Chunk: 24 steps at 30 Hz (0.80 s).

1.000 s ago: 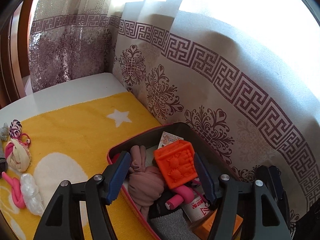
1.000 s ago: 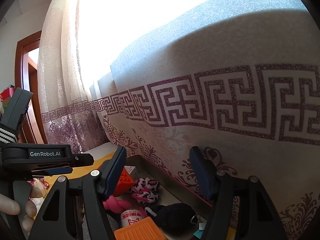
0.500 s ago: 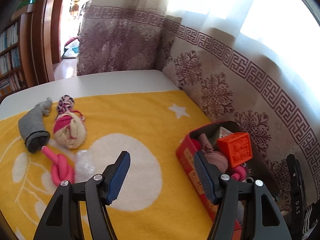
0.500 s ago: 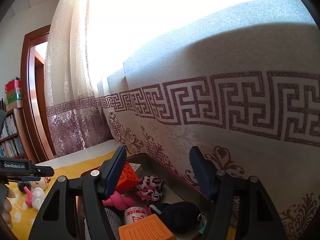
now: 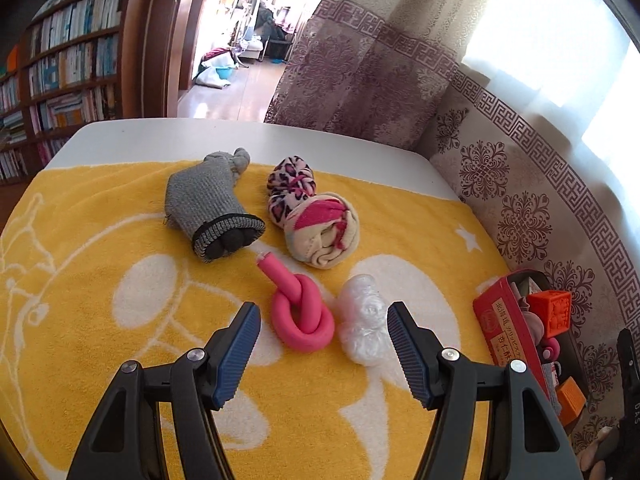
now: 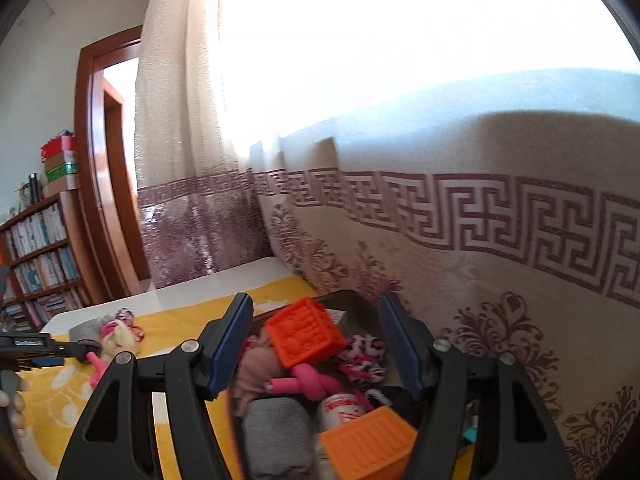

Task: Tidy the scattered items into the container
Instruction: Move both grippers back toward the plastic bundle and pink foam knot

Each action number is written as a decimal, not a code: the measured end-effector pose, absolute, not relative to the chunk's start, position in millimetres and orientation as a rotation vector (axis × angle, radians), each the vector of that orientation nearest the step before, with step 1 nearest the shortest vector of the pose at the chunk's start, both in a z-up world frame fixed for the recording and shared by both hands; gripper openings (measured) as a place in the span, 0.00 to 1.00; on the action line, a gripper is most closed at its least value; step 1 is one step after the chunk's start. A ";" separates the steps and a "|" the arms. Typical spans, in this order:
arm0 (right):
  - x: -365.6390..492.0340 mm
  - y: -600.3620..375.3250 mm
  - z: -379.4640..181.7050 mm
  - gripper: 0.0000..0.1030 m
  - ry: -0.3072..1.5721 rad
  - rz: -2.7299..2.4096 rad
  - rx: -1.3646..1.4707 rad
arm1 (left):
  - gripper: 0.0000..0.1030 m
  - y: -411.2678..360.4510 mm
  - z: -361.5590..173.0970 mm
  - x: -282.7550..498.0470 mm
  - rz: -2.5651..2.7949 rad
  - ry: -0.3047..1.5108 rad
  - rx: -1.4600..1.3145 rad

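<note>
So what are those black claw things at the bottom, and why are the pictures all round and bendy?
They are grippers, two-finger tongs that a person holds, one in each hand. Each carries a small wide-eye camera looking along its fingers, which bends the picture. One picture comes from the left gripper, the other from the right gripper. Both are open and hold nothing. On the yellow blanket lie a grey sock, a leopard-print roll, a pink and cream bundle, a knotted pink tube and a crinkly clear bag. The red box by the curtain already holds an orange cube and other things.
</note>
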State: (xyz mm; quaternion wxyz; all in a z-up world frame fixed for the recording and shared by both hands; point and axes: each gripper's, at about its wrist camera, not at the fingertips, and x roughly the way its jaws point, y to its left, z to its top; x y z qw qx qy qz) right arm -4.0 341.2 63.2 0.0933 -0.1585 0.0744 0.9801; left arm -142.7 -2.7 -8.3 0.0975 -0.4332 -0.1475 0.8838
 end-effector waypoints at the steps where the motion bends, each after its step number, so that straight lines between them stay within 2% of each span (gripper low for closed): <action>1: -8.2 328.9 65.5 0.68 0.206 2.958 -0.507 | 0.65 -5.6 -9.5 -142.6 2.613 -0.446 -1.282; 9: -83.6 233.9 28.4 0.68 0.312 3.185 -1.167 | 0.65 -34.5 -17.3 -139.5 2.634 -0.538 -1.272; 12: -106.9 203.5 10.1 0.68 0.210 3.168 -1.267 | 0.65 -49.7 -19.8 -141.6 2.653 -0.589 -1.277; 17: -137.5 173.5 -11.7 0.67 0.170 3.136 -1.379 | 0.65 -65.1 -27.1 -145.7 2.680 -0.638 -1.300; 24: -159.8 160.8 -35.2 0.58 0.156 3.088 -1.468 | 0.65 -65.8 -39.5 -150.2 2.674 -0.653 -1.341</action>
